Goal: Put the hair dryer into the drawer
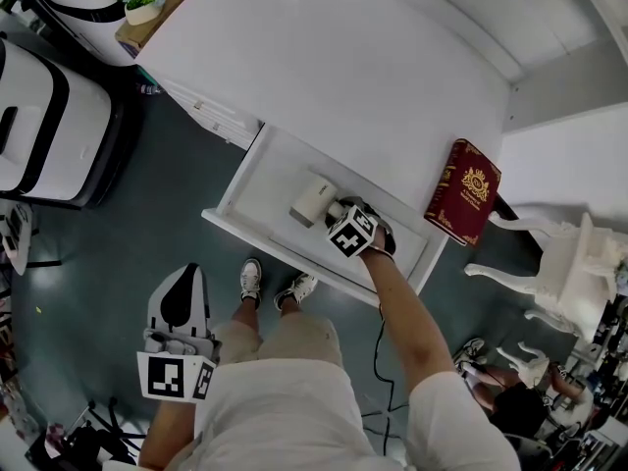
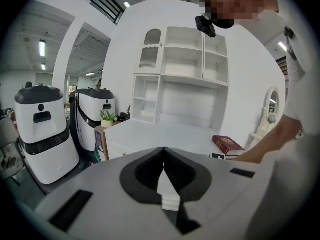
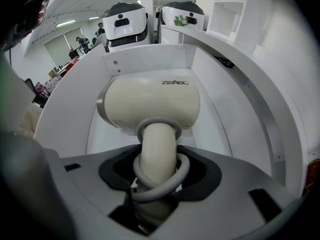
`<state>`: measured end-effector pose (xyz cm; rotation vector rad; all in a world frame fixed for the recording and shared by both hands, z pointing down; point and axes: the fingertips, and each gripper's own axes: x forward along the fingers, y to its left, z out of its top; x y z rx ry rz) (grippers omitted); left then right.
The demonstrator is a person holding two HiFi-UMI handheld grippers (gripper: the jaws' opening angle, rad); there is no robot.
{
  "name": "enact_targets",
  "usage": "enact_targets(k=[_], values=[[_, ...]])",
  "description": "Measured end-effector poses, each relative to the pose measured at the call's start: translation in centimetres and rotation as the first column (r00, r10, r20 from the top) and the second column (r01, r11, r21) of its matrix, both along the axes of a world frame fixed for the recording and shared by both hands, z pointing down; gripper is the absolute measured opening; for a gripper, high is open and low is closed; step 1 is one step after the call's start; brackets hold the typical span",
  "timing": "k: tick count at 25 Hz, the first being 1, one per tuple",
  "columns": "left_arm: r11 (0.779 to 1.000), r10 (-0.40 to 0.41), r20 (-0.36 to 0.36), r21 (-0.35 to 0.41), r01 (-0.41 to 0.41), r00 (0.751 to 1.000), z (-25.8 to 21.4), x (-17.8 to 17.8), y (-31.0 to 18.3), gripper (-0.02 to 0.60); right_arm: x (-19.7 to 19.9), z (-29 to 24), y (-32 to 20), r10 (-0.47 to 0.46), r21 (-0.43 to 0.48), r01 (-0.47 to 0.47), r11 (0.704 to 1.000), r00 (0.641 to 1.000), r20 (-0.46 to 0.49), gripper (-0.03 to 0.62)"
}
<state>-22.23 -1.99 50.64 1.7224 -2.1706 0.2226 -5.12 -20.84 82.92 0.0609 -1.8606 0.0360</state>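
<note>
Hangs the left gripper (image 2: pixel 164 164) low by the hip, jaws pressed together on nothing. Clamps the right gripper (image 3: pixel 157 171), jaws about half apart, on the cream handle of the hair dryer (image 3: pixel 150 101) and on the grey cord (image 3: pixel 175 184) looped round it, with the dryer's body down inside the open drawer (image 3: pixel 150 59); cannot tell whether it rests on the floor yet. Risks a thump if released short of the floor, or a snag of that cord loop on the jaws when pulling away, dragging the dryer back against the drawer's front wall.
</note>
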Motion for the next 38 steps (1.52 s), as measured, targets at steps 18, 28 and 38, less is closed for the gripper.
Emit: enact_targets(k=[18,28,38], values=[[1.000,0.011,0.010,0.015,-0.011,1.000,-1.2,-0.6,0.4,0.015,0.0,-0.4,-0.1,-0.026,0.062,0.025,0.998,0.999,0.023,0.239],[0.999,0.031,0.024,0.026,-0.032,0.999,-2.2,-1.0,0.8,0.015,0.8,-0.8,-1.1,0.101,0.068,-0.103,0.992,0.994,0.039,0.399],[0.988,0.123,0.027,0.088,-0.125,0.992,-4.3,0.9,-1.5,0.015,1.8,-5.4,-0.1,0.189,0.073,-0.200,0.977,0.973,0.131,0.403]])
